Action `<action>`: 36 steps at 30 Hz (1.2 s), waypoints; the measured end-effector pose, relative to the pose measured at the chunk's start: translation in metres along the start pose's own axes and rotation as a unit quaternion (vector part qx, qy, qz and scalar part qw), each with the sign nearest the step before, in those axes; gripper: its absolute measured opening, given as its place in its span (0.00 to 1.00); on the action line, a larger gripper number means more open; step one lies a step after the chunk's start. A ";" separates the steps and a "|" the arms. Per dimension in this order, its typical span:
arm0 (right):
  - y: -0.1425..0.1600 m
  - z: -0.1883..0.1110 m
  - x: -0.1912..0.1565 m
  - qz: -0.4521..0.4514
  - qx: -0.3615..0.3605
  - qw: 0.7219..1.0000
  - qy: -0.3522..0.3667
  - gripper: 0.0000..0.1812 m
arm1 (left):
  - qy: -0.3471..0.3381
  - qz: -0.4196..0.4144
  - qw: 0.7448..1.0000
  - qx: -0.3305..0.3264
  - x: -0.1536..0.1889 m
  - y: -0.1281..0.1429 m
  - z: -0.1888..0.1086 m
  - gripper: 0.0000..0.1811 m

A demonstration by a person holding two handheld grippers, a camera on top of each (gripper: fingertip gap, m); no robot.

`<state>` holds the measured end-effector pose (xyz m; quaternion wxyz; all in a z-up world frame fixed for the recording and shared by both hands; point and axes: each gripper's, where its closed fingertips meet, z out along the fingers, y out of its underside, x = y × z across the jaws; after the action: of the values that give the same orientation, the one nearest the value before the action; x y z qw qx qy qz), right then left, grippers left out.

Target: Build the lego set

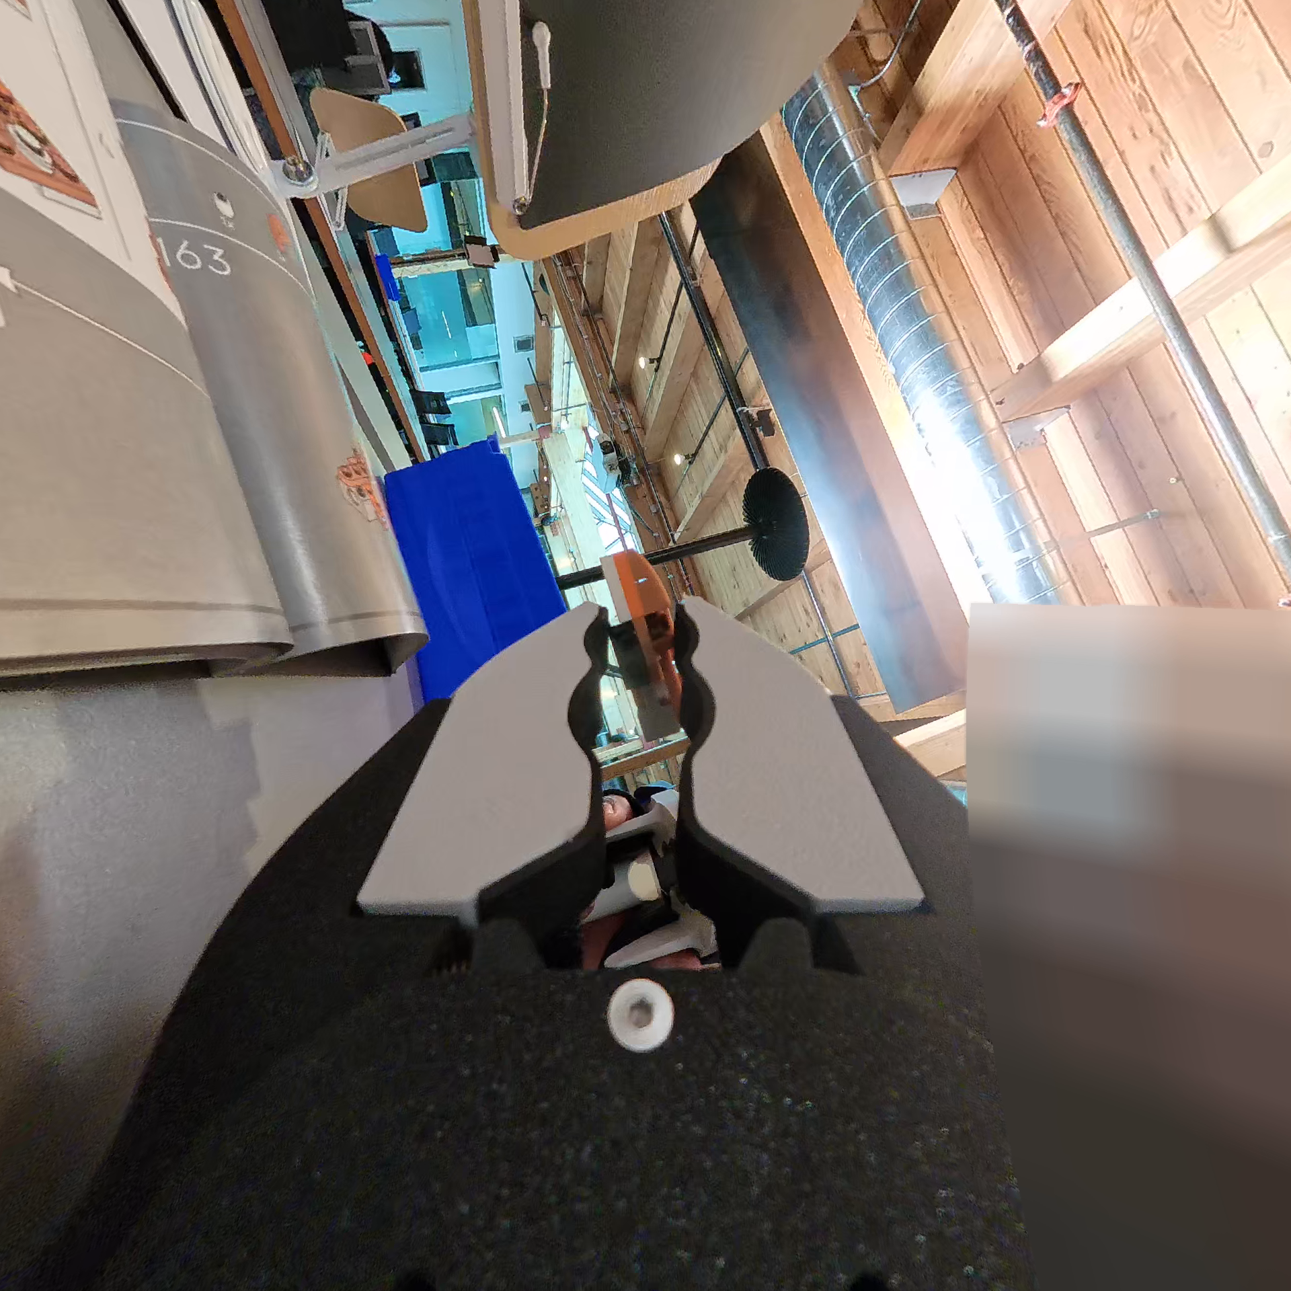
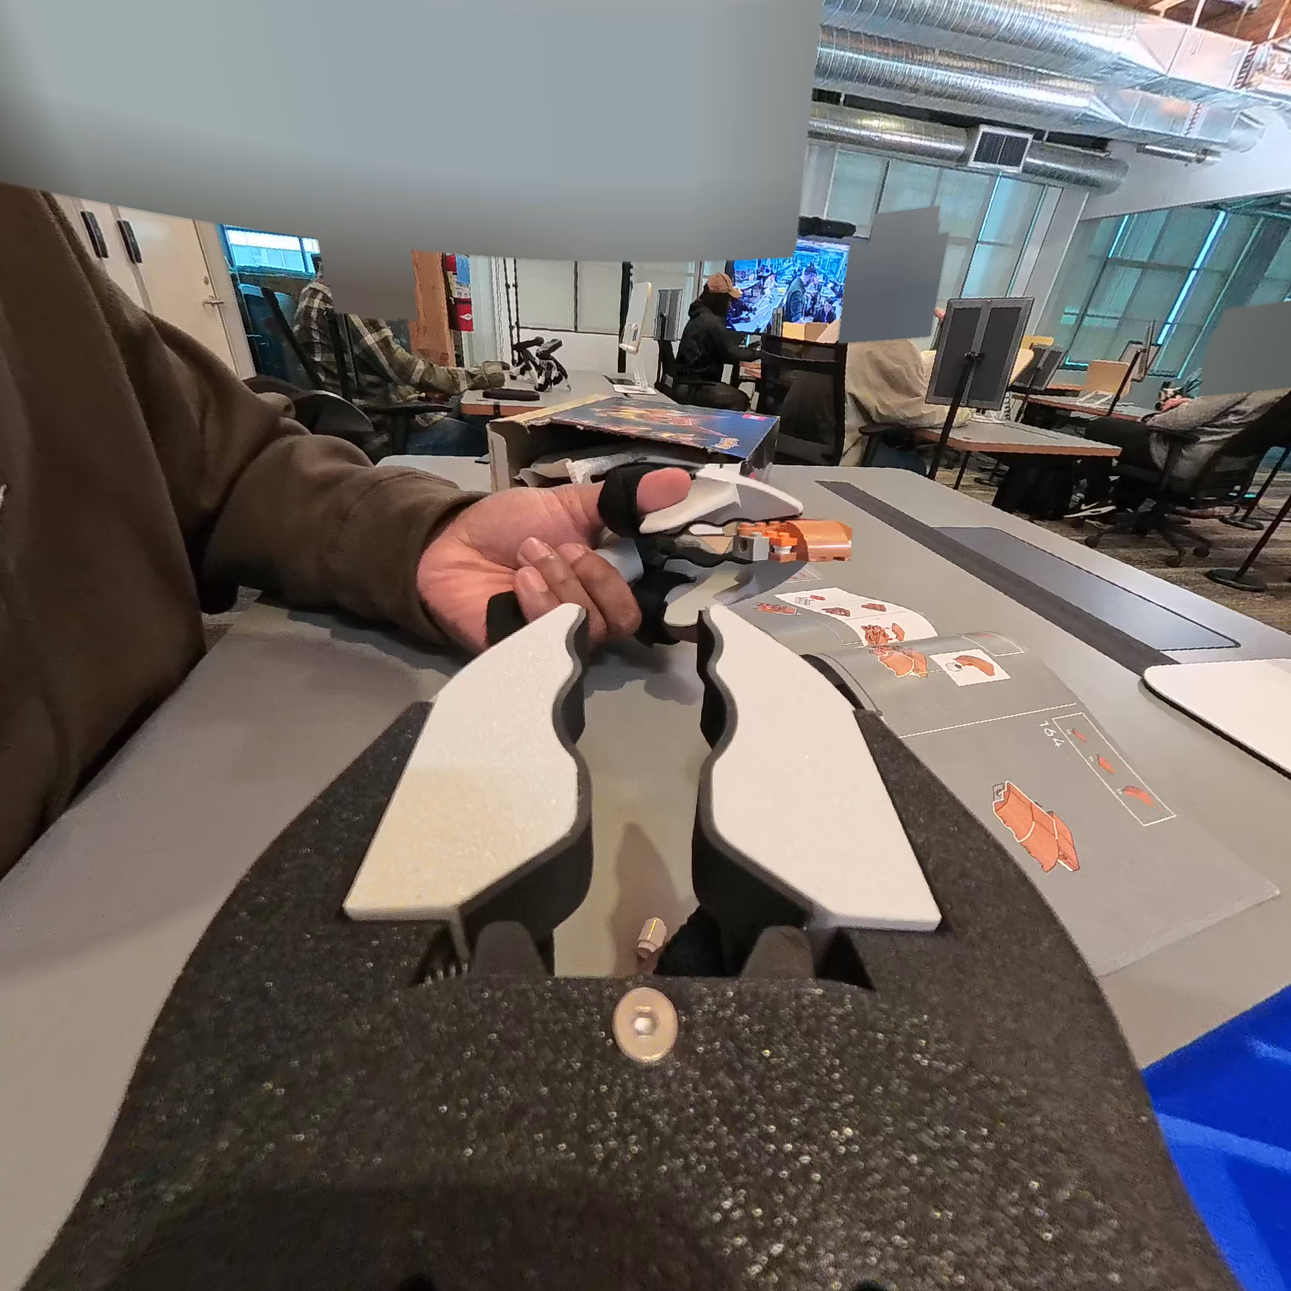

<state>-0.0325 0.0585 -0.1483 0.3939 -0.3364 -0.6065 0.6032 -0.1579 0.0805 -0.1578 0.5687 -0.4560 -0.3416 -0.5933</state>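
- Left hand-held gripper [image 2: 751, 538] pinches the orange lego assembly [image 2: 803, 541], raised above the bench [image 2: 349, 698].
- Right hand-held gripper [image 2: 643, 622] is spread, nothing between its fingers.
- Instruction booklet [image 2: 1013, 754] lies open below; set box [image 2: 629, 433] behind, blue bin [image 1: 468, 552] beside.

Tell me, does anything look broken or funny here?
Yes. The cardboard Lego box behind the hand has a torn, ragged flap, with stuff poking out. The grey instruction booklet curls up instead of lying flat.
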 end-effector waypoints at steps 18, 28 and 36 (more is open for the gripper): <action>0.001 -0.001 0.001 -0.009 -0.004 1.000 0.004 0.15 | 0.133 0.194 0.966 -0.110 0.046 0.028 0.006 0.10; 0.005 -0.005 0.008 -0.028 -0.019 0.999 0.024 0.15 | 0.220 0.697 0.666 -0.149 0.079 0.093 -0.014 0.10; 0.005 -0.007 0.012 -0.025 -0.019 0.999 0.029 0.15 | 0.198 0.866 0.431 -0.155 0.064 0.121 -0.019 0.10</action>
<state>-0.0324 0.0720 -0.1527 0.4194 -0.3459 -0.6148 0.5714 -0.0372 0.0249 -0.1183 0.7560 -0.4632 0.4529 0.0937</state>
